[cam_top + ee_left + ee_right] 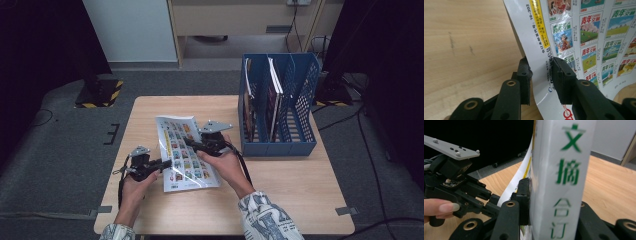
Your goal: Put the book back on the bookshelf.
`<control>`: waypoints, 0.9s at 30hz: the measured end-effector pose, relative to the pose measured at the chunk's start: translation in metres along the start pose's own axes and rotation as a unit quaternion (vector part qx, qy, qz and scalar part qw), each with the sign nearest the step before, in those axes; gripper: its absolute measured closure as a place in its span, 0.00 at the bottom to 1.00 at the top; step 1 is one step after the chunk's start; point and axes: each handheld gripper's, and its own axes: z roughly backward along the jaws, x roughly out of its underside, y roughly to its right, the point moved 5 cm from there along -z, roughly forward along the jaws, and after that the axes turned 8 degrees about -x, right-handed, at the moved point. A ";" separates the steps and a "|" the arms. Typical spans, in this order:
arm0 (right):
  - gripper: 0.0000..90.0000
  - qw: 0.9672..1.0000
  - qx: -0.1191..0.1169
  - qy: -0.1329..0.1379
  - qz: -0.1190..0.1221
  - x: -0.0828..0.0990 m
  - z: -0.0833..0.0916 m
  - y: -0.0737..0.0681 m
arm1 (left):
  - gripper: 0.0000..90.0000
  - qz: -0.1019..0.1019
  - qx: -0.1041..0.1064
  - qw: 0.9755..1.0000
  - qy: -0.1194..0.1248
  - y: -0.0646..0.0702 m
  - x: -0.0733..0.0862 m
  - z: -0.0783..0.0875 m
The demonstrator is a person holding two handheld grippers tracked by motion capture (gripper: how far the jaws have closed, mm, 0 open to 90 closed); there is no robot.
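You've got a thick magazine (pixel 186 152) on the wooden table (pixel 280 200), lying near the left-centre, back cover up, full of small printed cover pictures. It sits well apart from nothing much: the blue file rack (pixel 280 107) stands just to its right, with a few books or folders upright in its left compartments.

Your left gripper (pixel 161 164) comes in from the magazine's left edge. In the left gripper view its jaws straddle the lifted, curling cover sheet (pixel 541 50); the left pad is against the sheet from behind, the right pad (pixel 560 75) is on or just off the printed face. Can't tell for sure that it's pinched, but it reads as clamped on the cover.

Your right gripper (pixel 194 145) sits at the magazine's right side, the spine side. In the right gripper view the white spine (pixel 560 177) with green characters stands upright between the jaws, left pad (pixel 524 200) pressed against it: clamped on the spine. The left gripper (pixel 454 187) and a fingertip of your left hand (pixel 441 208) show beyond it there.
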 end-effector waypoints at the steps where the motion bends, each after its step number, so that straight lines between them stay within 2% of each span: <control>1: 0.80 1.000 -0.002 0.001 0.002 -0.002 0.001 0.000 | 0.77 -0.002 -0.004 1.000 0.006 0.000 -0.002 0.001; 2: 0.80 1.000 -0.002 0.002 0.004 -0.003 0.002 -0.001 | 0.77 -0.002 -0.004 1.000 0.006 0.000 -0.002 0.001; 4: 0.80 1.000 -0.006 0.006 0.010 -0.007 0.004 -0.002 | 0.79 -0.007 -0.020 0.999 0.026 -0.001 -0.007 0.007; 7: 0.79 1.000 -0.010 0.014 0.012 -0.010 0.006 -0.003 | 0.80 -0.017 -0.028 0.999 0.039 -0.003 -0.010 0.010; 11: 0.78 0.999 -0.022 0.022 0.018 -0.010 0.007 -0.007 | 0.80 -0.024 -0.022 0.999 0.037 -0.005 -0.010 0.011; 18: 0.72 0.999 -0.027 0.019 0.018 -0.012 0.006 -0.007 | 0.81 -0.033 -0.025 0.998 0.044 -0.002 -0.011 0.013; 27: 0.70 0.998 -0.035 0.039 0.024 -0.020 0.007 -0.009 | 0.81 -0.049 -0.028 0.997 0.054 0.004 -0.015 0.015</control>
